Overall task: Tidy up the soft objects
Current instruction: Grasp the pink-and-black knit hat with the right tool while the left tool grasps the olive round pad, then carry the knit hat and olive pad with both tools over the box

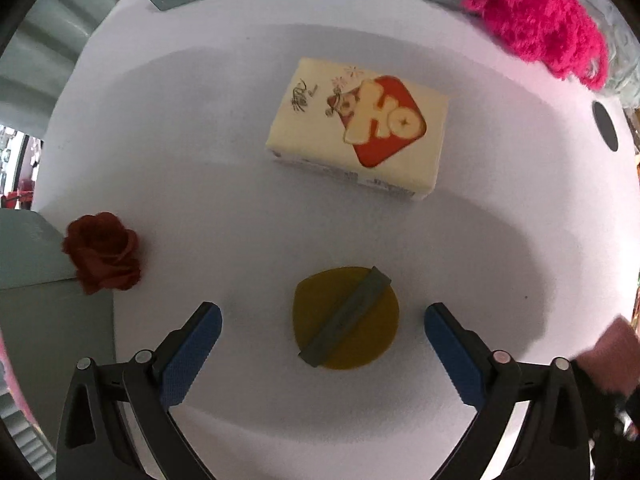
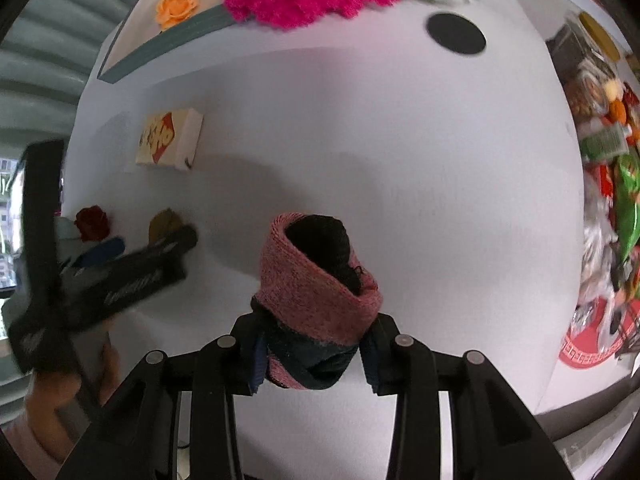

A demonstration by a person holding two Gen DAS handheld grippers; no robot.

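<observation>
Showing one tissue pack (image 1: pixel 356 128), one red rose (image 1: pixel 102 254), one orange rose (image 2: pixel 177 7), one yellow pad (image 1: pixel 346 318)

Bright, even light, soft shadows, fisheye-warped edges, slight motion blur.

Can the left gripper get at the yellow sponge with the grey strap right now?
Probably yes. The left gripper hangs open above the yellow sponge, its blue pads on either side, with nothing between them and the sponge.

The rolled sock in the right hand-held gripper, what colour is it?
Pink knit with dark navy or black bands; the sock shows best in the right wrist view.
</observation>
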